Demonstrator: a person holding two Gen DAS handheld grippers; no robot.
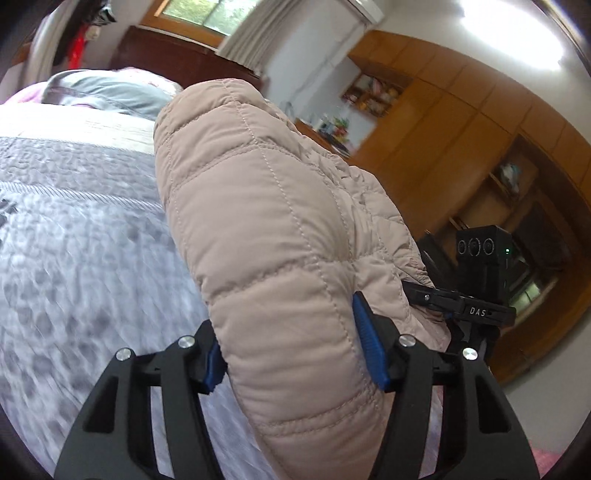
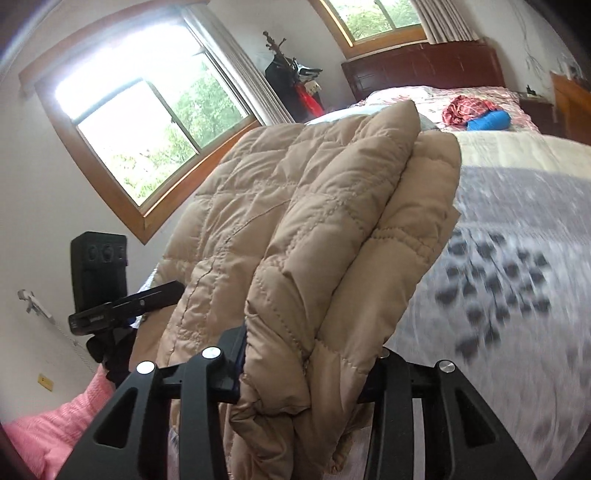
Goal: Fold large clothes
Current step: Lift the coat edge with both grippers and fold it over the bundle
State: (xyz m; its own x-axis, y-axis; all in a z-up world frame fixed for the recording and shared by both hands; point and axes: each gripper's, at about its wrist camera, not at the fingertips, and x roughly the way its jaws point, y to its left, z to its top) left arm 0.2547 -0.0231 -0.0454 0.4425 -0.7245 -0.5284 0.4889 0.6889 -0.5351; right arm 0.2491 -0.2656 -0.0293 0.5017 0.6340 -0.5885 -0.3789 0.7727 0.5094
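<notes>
The left gripper [image 1: 291, 350] pinches a thick fold of a beige quilted coat [image 1: 266, 229] between its blue pads [image 1: 367, 350], and the padding bulges out above the jaws. The right gripper [image 2: 306, 373] clamps a bunched edge of the same coat [image 2: 306, 229], with several layers squeezed between its fingers. The coat hangs between the two grippers, lifted over the bed [image 1: 81, 229]; whether its far end touches the cover cannot be told.

The bed has a grey and white patterned cover [image 2: 524, 266], a pale band across it further up, and a pink floral sheet near the dark wooden headboard [image 2: 424, 66]. A red checked cloth [image 2: 469, 109] and a blue bundle [image 2: 489, 121] lie together near the head of the bed. A grey pillow [image 1: 107, 90] lies there too.

Two wood-framed windows [image 2: 147, 133] show green trees outside, with light curtains [image 2: 447, 18] at the one over the headboard. Wooden wardrobes [image 1: 461, 122] line the wall opposite the windows. A pink knitted sleeve [image 2: 55, 424] shows at the lower left of the right view.
</notes>
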